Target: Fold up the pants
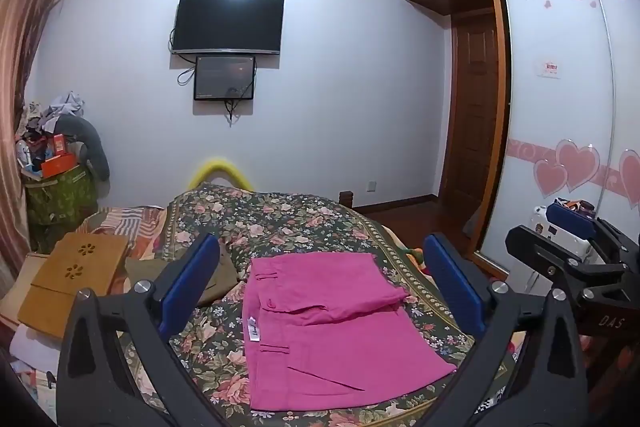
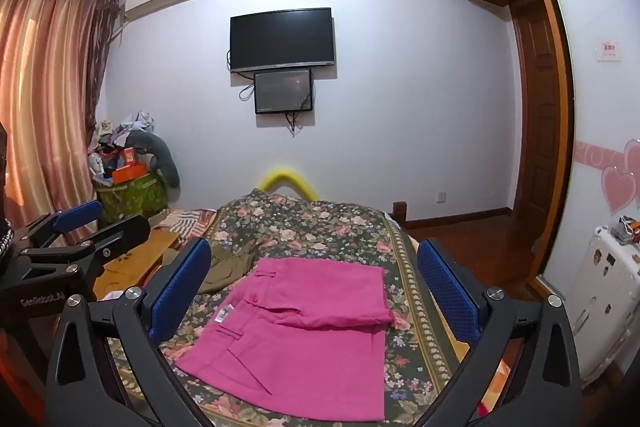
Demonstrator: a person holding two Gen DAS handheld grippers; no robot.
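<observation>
With both the left claw (image 1: 320,275) and right claw (image 2: 316,279) spread wide and empty above the bed (image 2: 320,223), a careless regrasp could drag the folded pink pants (image 2: 304,331) apart

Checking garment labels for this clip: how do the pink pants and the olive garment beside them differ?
The pink pants lie folded flat in a neat rectangle in the middle of the floral bedspread; the olive garment is rumpled and off to their left. The pink pants lie in full view between the open fingers; the olive garment is partly hidden behind a blue finger pad. Both rest on the bedspread, ungripped.
</observation>
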